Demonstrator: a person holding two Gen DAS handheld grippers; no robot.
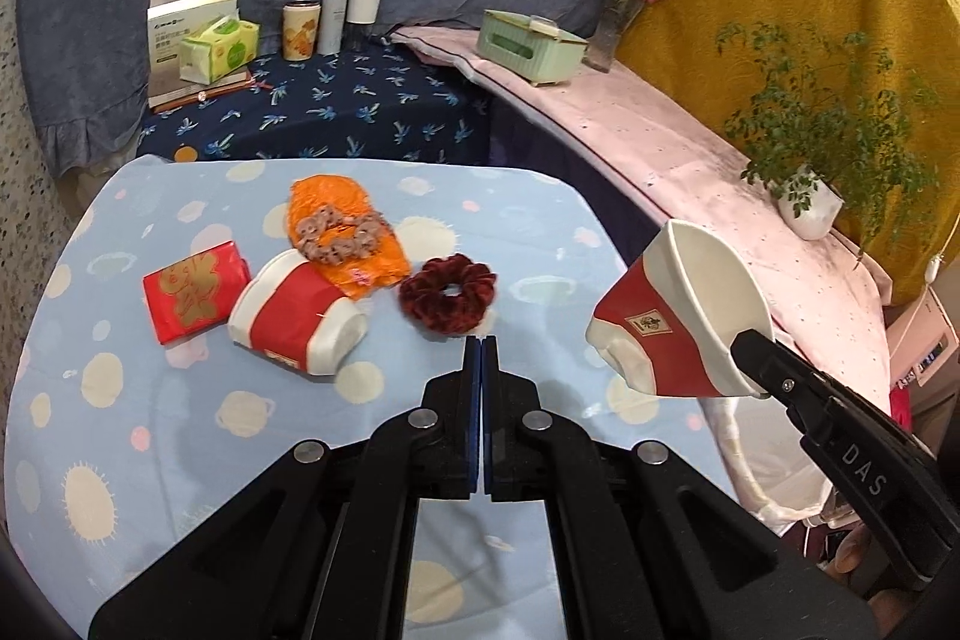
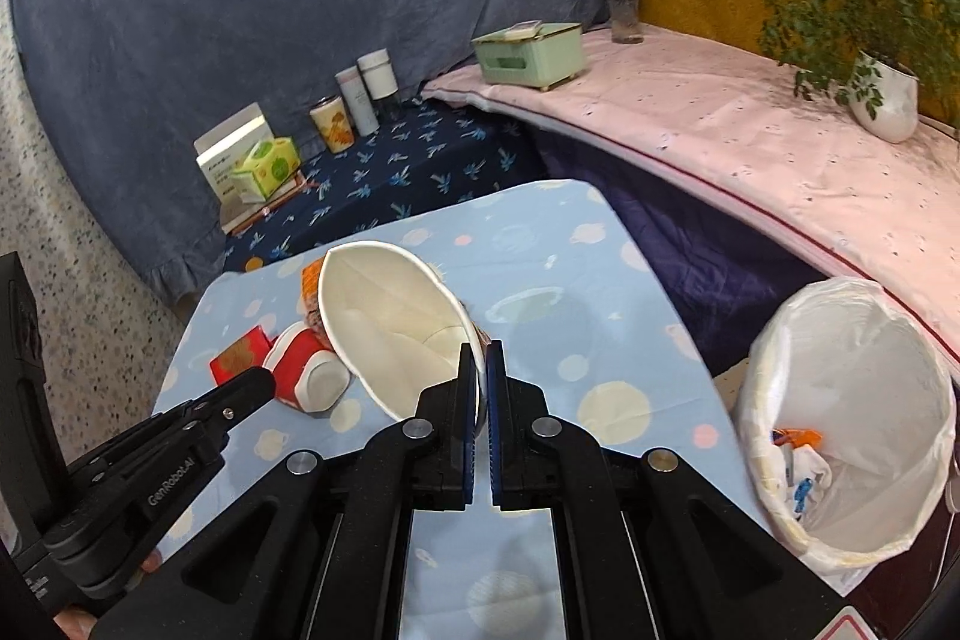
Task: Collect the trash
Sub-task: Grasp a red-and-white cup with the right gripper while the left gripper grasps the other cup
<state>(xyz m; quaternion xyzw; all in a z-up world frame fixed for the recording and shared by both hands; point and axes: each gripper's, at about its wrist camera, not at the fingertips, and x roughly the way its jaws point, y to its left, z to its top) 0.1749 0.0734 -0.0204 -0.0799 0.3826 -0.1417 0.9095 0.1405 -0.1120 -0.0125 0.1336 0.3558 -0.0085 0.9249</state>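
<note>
Blue planet-print cloth covers the tabletop [image 1: 120, 400], with a lined bin [image 2: 852, 418] just off its right edge. The right gripper [image 2: 480, 358] angles downward above the cloth, its fingers [image 2: 465, 400] clenched on the rim of a crushed paper cup [image 2: 390, 322] held clear of the surface. The left gripper [image 1: 480, 346] tilts down too, fingers pressed together on nothing. Another crushed cup [image 1: 294, 322], a red packet [image 1: 192, 298], an orange wrapper [image 1: 342, 232] and a scrunchie [image 1: 447, 289] lie clustered mid-table; the near cloth is bare.
</note>
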